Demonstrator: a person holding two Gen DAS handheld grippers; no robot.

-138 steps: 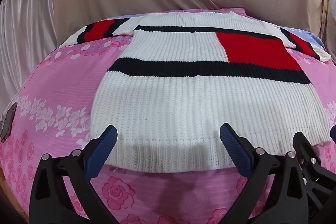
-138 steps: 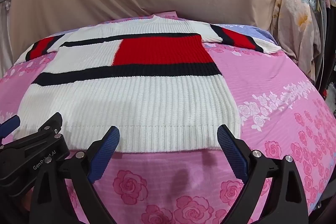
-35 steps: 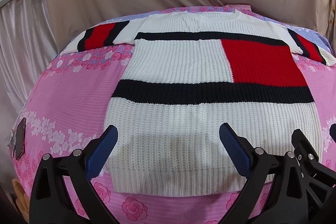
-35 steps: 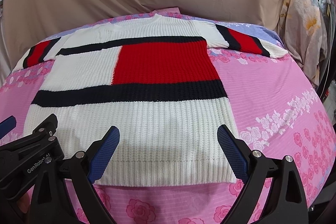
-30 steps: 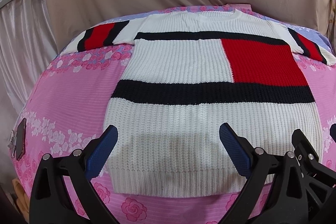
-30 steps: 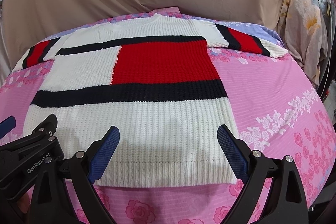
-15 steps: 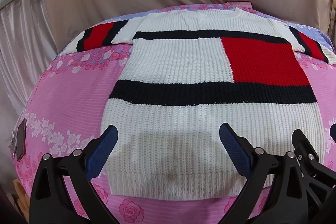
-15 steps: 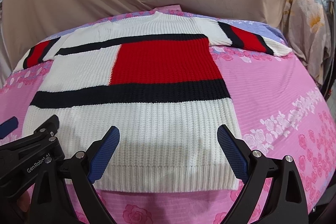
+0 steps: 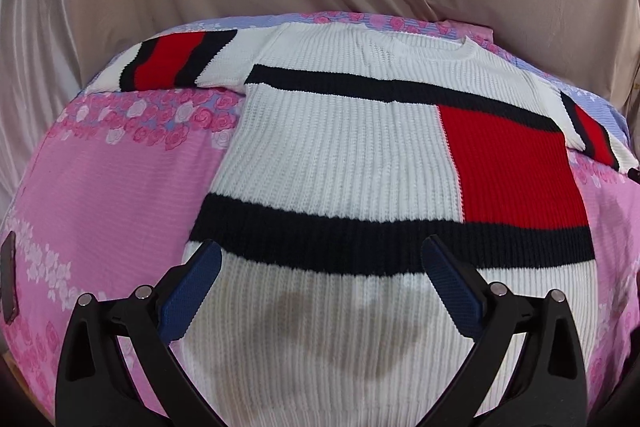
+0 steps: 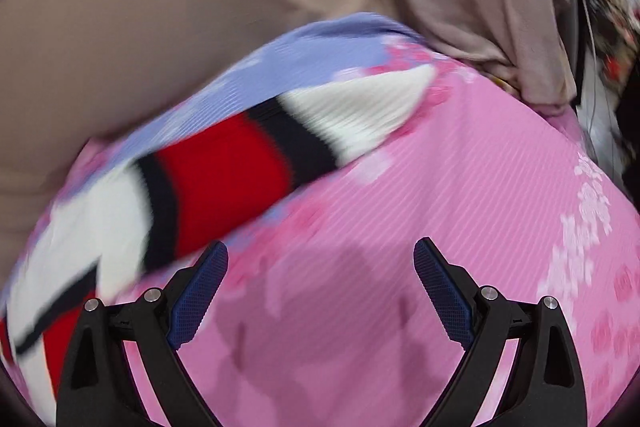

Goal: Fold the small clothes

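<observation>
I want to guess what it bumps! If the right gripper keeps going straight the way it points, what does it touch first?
Probably the pink bedsheet, which fills the space ahead of the open right gripper. The striped sleeve lies just left of that line. The picture is blurred, so depth is uncertain.

Bright, even light; left wrist view sharp, soft shadow on sweater (image 9: 344, 155); right wrist view motion-blurred; fisheye-warped, dark corners.

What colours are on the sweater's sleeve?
White with a red band edged in black, clearest on the sleeve in the left wrist view.
</observation>
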